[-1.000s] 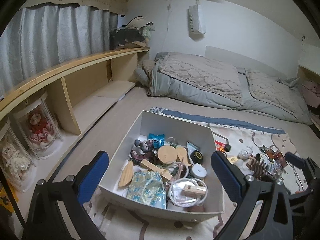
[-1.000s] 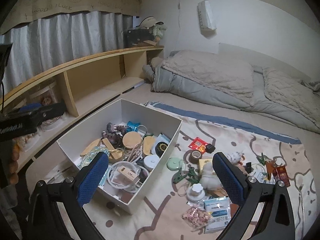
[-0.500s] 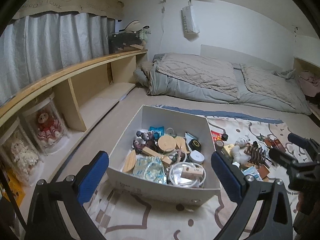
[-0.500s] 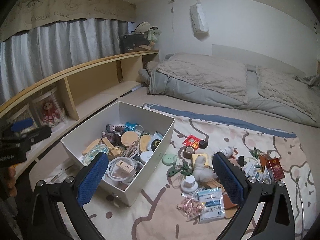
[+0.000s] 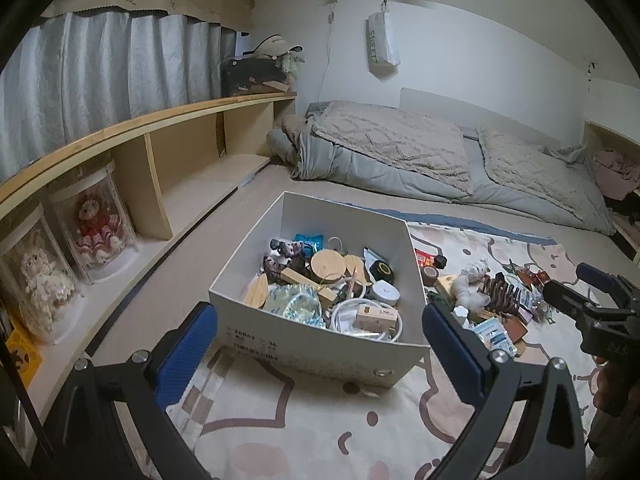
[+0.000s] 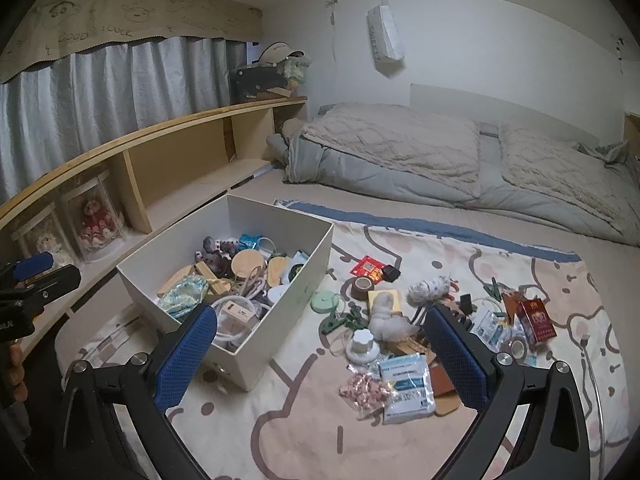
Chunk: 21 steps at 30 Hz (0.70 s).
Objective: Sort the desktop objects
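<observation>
Valance (image 6: 132, 20) reads "GOOD LUCK"; hanging bag (image 6: 386, 32) "SWEET". Left gripper (image 5: 320, 344), right gripper (image 6: 322, 346) fingers apart, empty.

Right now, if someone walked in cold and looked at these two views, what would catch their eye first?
Probably the white box, heaped with small things, standing on the patterned blanket. Next, the scatter of loose items beside it on the blanket, among them a red pack and a white plush. Both grippers, left and right, hang open and empty above it all.
</observation>
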Tool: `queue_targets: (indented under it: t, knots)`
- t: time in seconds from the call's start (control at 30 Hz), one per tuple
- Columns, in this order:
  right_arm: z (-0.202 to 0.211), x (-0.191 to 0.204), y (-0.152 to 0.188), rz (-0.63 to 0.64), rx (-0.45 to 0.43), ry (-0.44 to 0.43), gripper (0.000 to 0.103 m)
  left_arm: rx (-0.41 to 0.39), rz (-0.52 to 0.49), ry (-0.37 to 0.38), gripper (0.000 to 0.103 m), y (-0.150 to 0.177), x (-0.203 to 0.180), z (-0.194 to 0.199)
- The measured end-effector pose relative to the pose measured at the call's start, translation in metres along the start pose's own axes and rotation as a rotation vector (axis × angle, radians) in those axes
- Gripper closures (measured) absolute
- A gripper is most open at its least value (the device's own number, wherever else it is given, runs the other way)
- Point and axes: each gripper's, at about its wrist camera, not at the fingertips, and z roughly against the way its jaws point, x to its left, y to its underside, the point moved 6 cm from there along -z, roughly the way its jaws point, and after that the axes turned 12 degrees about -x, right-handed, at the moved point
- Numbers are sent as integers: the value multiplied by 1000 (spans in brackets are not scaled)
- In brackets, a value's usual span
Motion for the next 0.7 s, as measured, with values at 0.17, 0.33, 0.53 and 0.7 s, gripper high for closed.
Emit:
queue_targets:
  t: [0.17, 0.33, 0.53, 0.7]
  knots:
    - [5, -1, 3, -15, 6, -5, 0, 12, -21, 4, 0, 9, -5, 2]
    - [8, 1, 4, -1, 3, -1, 0, 4, -31, 18, 0, 10, -10, 5]
    - [11, 3, 5, 15, 2, 4, 0, 7, -38, 24, 0, 11, -12, 4]
    - [10, 6, 7, 19, 7, -1, 0, 9, -43, 25, 0, 11, -12, 3]
